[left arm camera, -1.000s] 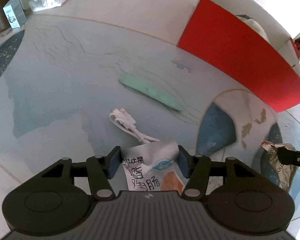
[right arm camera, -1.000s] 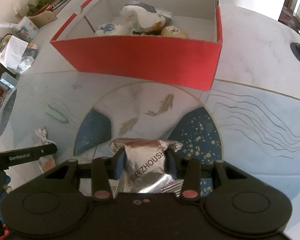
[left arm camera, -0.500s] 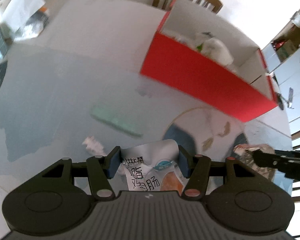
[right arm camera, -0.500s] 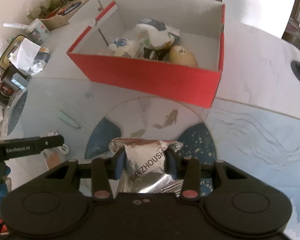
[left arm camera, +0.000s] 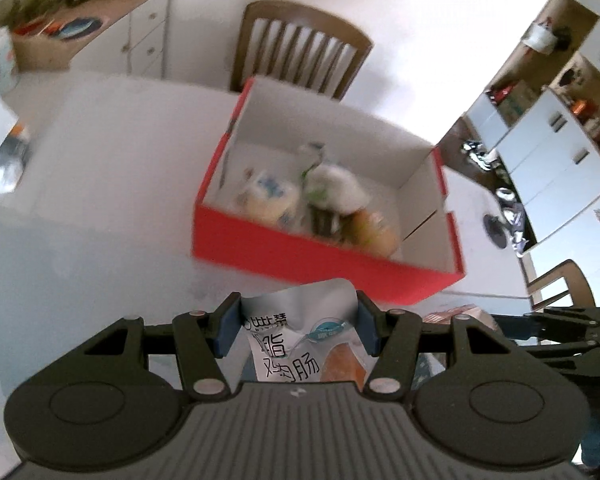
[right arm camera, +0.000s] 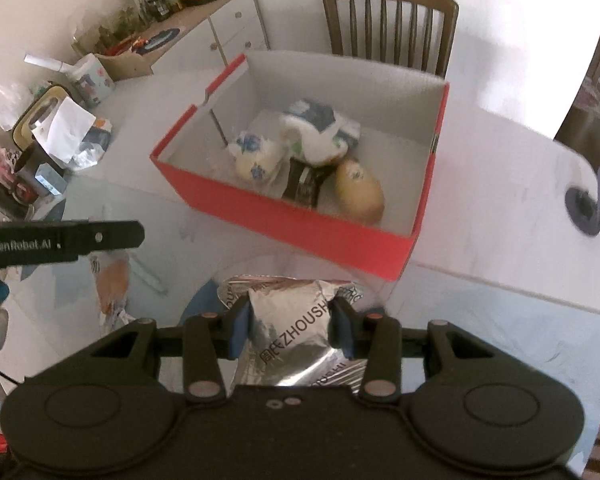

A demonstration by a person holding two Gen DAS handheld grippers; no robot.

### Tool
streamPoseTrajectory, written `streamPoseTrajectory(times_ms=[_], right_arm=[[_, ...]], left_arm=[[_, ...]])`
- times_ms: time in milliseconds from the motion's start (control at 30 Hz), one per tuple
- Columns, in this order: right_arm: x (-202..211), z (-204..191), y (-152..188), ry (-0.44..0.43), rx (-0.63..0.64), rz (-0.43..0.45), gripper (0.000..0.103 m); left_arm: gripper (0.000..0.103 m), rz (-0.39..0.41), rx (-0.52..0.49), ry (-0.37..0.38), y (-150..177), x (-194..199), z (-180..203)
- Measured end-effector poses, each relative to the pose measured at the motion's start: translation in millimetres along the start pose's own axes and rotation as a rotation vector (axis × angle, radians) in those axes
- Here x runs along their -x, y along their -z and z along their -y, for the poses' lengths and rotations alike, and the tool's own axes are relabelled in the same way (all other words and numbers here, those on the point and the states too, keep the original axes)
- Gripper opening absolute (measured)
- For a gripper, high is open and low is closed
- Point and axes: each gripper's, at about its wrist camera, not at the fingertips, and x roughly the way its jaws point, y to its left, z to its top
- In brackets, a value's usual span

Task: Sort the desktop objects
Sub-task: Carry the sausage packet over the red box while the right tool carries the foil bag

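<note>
Your left gripper [left arm camera: 298, 326] held a white plastic snack packet with black writing [left arm camera: 300, 344], its blue pads tight on both sides. Your right gripper [right arm camera: 290, 330] squeezed a shiny silver foil bag [right arm camera: 288, 332] the same way. Both were up over the pale patterned table [right arm camera: 480, 320], near the red cardboard box [right arm camera: 300, 216]. Inside it lay what looked like wrapped buns [right arm camera: 256, 160], a bit blurry.
</note>
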Motion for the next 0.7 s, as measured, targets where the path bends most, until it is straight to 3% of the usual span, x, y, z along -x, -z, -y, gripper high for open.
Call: streamPoseTrajectory(times_ms=[200, 700], right_arm=[[9, 5, -21, 0.006, 0.025, 0.048, 0.043], [1, 10, -66, 0.027, 0.094, 0.102, 0.043]], left_arm=[[0.057, 0.055, -0.037, 0.013, -34, 3, 15], [0.057, 0.104, -0.100, 0.000, -93, -18, 27]])
